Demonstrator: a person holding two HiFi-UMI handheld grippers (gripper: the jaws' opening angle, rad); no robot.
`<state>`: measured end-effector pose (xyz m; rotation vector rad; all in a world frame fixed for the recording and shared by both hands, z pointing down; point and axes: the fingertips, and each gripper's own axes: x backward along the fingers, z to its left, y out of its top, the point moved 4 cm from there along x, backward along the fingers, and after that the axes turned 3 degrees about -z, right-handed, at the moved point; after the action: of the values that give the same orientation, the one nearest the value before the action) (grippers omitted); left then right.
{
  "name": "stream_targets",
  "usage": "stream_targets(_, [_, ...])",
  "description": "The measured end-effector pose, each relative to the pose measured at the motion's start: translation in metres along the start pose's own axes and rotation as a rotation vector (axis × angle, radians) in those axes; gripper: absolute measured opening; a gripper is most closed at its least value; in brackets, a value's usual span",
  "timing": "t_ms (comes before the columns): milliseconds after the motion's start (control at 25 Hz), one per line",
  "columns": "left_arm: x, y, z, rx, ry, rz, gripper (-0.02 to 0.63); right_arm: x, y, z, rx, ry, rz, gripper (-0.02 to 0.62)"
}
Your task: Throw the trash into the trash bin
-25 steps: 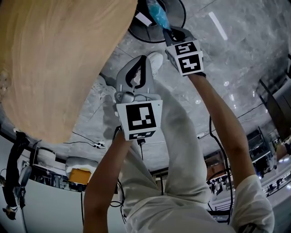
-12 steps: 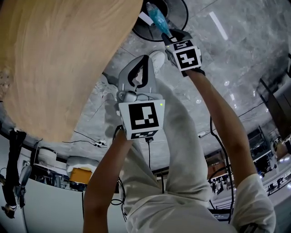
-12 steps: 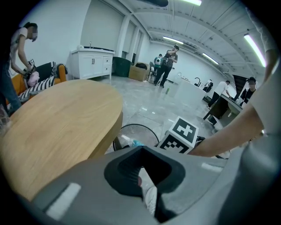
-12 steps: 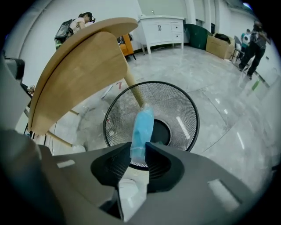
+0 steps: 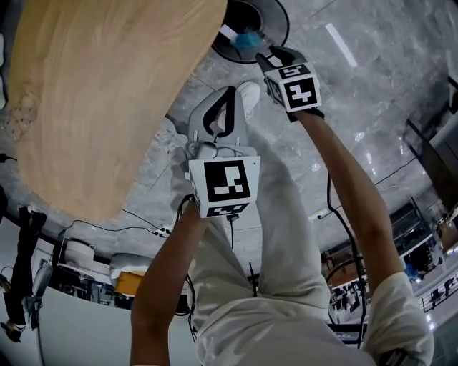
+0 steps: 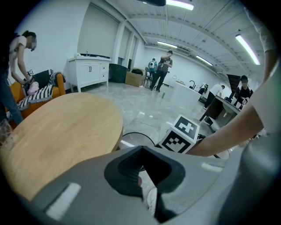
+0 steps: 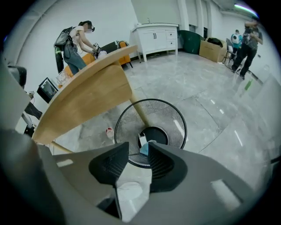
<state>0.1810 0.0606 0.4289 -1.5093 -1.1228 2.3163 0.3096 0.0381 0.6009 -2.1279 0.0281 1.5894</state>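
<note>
From where I stand the trash bin [image 5: 275, 18] is only half on view. From the head view its far rim is cut by the top edge and its left side slips under the round wooden table [image 5: 107, 93]. From the right gripper view the near rim is hidden behind the jaws, and a slanted table leg crosses the black mesh. The right gripper [image 5: 270, 53] hangs over the bin, pointing steeply down. Its jaws have just been opening and now stand at a middling gap with the pads pressing on nothing. Through that gap shows the blue piece of trash [image 7: 145, 149], down inside the bin and clear of the tips. In the head view it sits within the bin's mouth, just beyond the gripper. I cannot tell whether it rests on the dark bottom or is in the air. Beside it in the bin lies a white slip of paper [image 7: 141, 139], partly covered by the blue piece. A small red and white scrap [image 7: 109, 130] lies on the grey floor just outside the bin, too small to name. The left gripper [image 5: 229, 91] is held nearer the person's body, apart from the bin. Its jaw tips are together with nothing between them, and only a white shoe [image 5: 247, 93] shows past them.
</note>
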Motion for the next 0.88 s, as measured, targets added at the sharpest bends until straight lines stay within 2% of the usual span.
stream_targets(200, [0.023,0.007,-0.005,-0.018,-0.006,-0.009,0.000,0.029,0.013,0.007,-0.022,0.003,-0.046,0.142])
stream_targets(280, [0.034,0.014,-0.005,-0.022,-0.008,-0.021,0.000,0.045,0.023,0.013,-0.051,0.020,-0.080,0.106])
stream_targets(720, [0.120,0.053,-0.001,-0.013,-0.005,-0.072,0.000,0.162,0.094,0.072,-0.113,0.054,-0.302,0.093])
stream_targets(880, [0.151,0.070,0.003,0.006,-0.009,-0.099,0.000,0.206,0.116,0.098,-0.177,0.092,-0.361,0.074])
